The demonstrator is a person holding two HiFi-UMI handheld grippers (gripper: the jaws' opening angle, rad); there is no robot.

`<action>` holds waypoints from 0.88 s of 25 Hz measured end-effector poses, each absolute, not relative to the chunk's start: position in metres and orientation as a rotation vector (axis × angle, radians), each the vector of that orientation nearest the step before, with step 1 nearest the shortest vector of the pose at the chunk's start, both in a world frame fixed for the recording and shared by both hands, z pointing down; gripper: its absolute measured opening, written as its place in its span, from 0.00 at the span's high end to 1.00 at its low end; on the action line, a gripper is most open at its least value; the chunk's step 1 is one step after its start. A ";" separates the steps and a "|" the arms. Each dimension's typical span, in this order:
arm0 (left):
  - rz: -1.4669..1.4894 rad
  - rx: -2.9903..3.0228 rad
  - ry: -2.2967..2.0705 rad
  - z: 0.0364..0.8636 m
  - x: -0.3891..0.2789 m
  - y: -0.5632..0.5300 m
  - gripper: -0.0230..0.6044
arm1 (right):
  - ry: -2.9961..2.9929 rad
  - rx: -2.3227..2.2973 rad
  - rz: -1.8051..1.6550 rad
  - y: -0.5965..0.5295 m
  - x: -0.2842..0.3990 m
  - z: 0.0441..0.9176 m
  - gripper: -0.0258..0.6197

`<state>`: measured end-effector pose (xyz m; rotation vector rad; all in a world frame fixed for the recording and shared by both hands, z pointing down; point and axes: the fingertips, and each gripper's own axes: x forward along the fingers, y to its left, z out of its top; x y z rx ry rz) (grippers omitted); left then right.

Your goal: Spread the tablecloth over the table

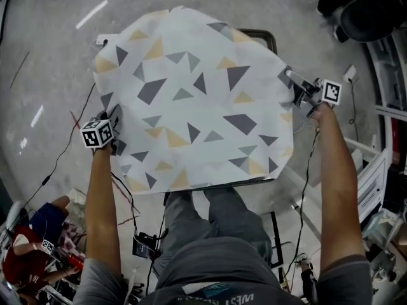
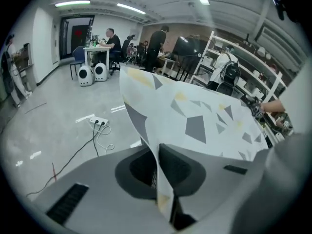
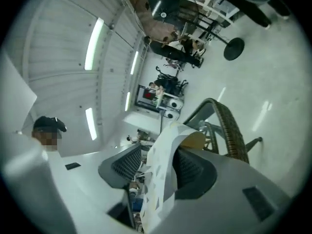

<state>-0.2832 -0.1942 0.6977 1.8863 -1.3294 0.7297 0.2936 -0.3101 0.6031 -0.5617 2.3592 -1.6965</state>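
Table (image 1: pixel 254 180) edge shows under the triangle-patterned tablecloth (image 1: pixel 191 100) draped over it

White tablecloth (image 1: pixel 191 100) with grey and yellow triangles, stretched flat over the table (image 1: pixel 253 181)

the tablecloth (image 1: pixel 191 100) looks smooth and matt, the floor (image 1: pixel 51 56) glossy.

Only legible text: partial "WEST" print, upside down, on the person's shirt (image 1: pixel 216 293), bottom centre, head view.
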 end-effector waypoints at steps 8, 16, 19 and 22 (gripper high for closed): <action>0.855 1.882 -1.323 0.712 -0.280 -0.206 0.90 | 2.710 -0.601 -1.872 -0.278 0.296 0.636 0.94; 0.901 1.819 -1.727 0.638 -0.333 -0.187 0.62 | 2.553 -0.590 -1.863 -0.278 0.313 0.659 0.73; 0.688 1.995 -1.710 0.593 -0.278 -0.196 0.63 | 2.541 -0.522 -1.754 -0.278 0.311 0.644 0.67; 0.495 2.150 -1.430 0.602 -0.182 -0.215 0.67 | 2.520 -0.475 -1.681 -0.282 0.309 0.629 0.65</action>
